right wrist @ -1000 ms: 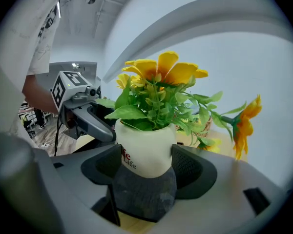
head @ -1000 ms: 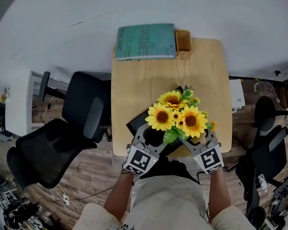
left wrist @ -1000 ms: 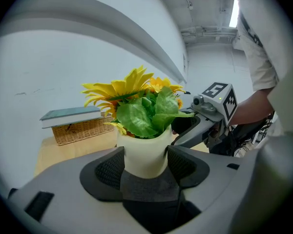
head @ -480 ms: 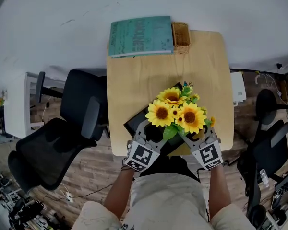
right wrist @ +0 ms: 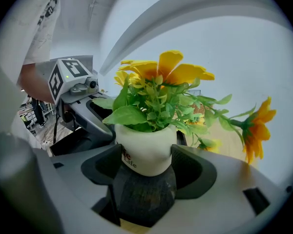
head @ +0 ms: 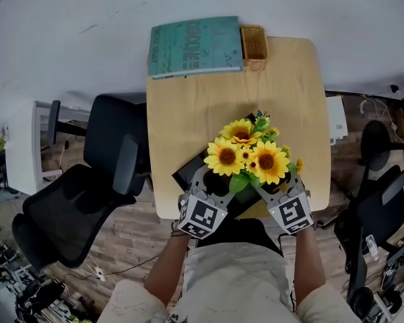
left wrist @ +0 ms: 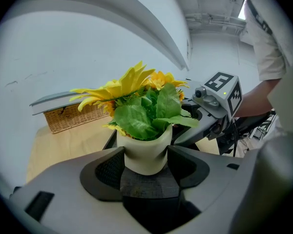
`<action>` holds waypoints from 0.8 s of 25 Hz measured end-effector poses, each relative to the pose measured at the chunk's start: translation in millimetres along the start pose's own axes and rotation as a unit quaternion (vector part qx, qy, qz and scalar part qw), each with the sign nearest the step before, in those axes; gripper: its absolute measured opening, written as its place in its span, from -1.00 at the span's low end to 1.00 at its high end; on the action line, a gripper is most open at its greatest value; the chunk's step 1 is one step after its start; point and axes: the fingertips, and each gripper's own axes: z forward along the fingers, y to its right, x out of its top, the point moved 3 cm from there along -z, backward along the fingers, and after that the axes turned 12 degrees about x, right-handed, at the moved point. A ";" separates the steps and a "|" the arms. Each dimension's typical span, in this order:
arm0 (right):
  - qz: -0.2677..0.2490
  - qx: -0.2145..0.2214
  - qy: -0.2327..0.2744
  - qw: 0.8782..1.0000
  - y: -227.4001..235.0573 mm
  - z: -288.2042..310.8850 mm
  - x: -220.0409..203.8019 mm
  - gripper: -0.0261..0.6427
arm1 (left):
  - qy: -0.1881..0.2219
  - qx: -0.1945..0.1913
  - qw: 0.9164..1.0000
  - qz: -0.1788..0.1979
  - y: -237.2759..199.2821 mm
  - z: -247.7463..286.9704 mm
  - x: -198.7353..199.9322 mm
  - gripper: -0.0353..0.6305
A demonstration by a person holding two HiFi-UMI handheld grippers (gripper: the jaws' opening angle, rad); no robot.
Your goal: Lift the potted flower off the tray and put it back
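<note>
The potted flower (head: pixel 249 157), sunflowers and green leaves in a white pot (left wrist: pixel 144 152), stands over the black tray (head: pixel 187 171) at the near edge of the wooden table (head: pixel 283 93). My left gripper (head: pixel 212 184) comes in from the near left and my right gripper (head: pixel 273 190) from the near right. In the left gripper view both jaws of the left gripper (left wrist: pixel 144 162) press the pot's sides. The right gripper (right wrist: pixel 146 162) likewise clasps the pot (right wrist: pixel 146 147). The blooms hide the pot in the head view. Whether the pot is raised off the tray I cannot tell.
A teal book (head: pixel 194 46) and a small wicker basket (head: pixel 254 44) lie at the table's far edge against the white wall. A black office chair (head: pixel 87 194) stands left of the table, and another chair (head: pixel 370 207) on the right.
The head camera has shifted a little. Both grippers stay at the pot, and the flowers keep almost the same place over the tray.
</note>
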 end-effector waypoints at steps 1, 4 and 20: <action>-0.001 0.000 -0.001 1.000 0.5 1.0 -0.4 0.08 | -0.002 0.002 1.000 0.001 -0.4 0.8 -0.5 -0.06; -0.006 -0.001 -0.008 1.000 1.6 3.1 -2.0 0.08 | -0.009 0.003 1.000 0.002 -0.8 3.0 -2.7 -0.06; -0.011 -0.012 -0.039 0.999 4.2 10.8 -4.4 0.07 | -0.019 0.015 1.000 0.020 -4.0 7.0 -6.7 -0.06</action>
